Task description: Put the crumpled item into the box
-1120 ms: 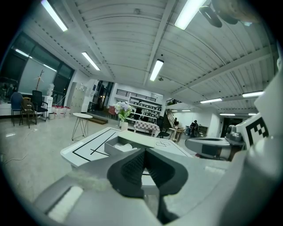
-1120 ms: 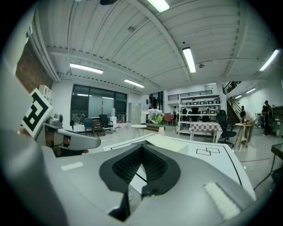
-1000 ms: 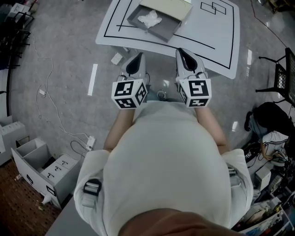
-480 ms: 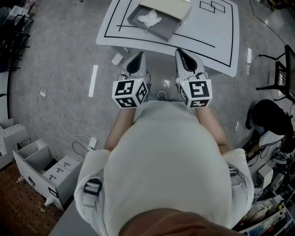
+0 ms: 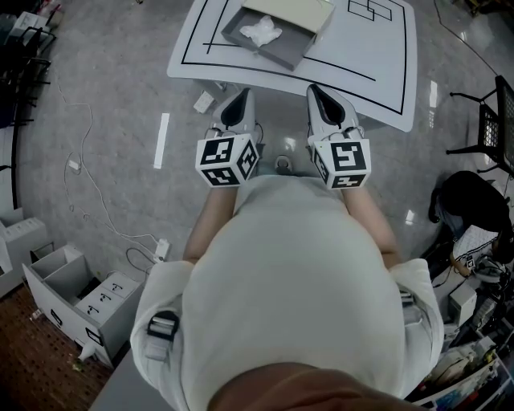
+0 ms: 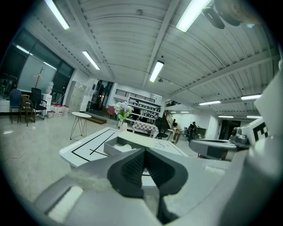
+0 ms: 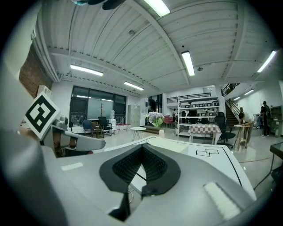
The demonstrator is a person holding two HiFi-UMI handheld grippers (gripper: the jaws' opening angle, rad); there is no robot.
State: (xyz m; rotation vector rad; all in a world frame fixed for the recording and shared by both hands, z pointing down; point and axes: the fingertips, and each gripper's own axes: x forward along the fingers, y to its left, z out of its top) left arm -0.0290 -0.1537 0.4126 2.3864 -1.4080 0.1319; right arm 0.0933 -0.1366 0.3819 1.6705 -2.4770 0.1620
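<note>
A crumpled white item [image 5: 261, 31] lies inside the open grey box [image 5: 273, 50] on the white table [image 5: 377, 64]. The same box [image 6: 111, 146] shows low in the left gripper view, with the white item [image 6: 124, 147] in it. Both grippers are held close to the person's body, off the table's near edge. My left gripper [image 5: 236, 107] is shut with nothing between its jaws. My right gripper [image 5: 323, 100] is likewise shut and empty. Neither touches the box.
Black lines mark the tabletop [image 5: 345, 74]. A beige lid [image 5: 291, 11] lies against the box's far side. On the floor are a small white block [image 5: 203, 101], a white strip [image 5: 161, 139], cables [image 5: 88, 181] and a grey drawer unit [image 5: 76, 293]. A black chair [image 5: 491, 132] stands at the right.
</note>
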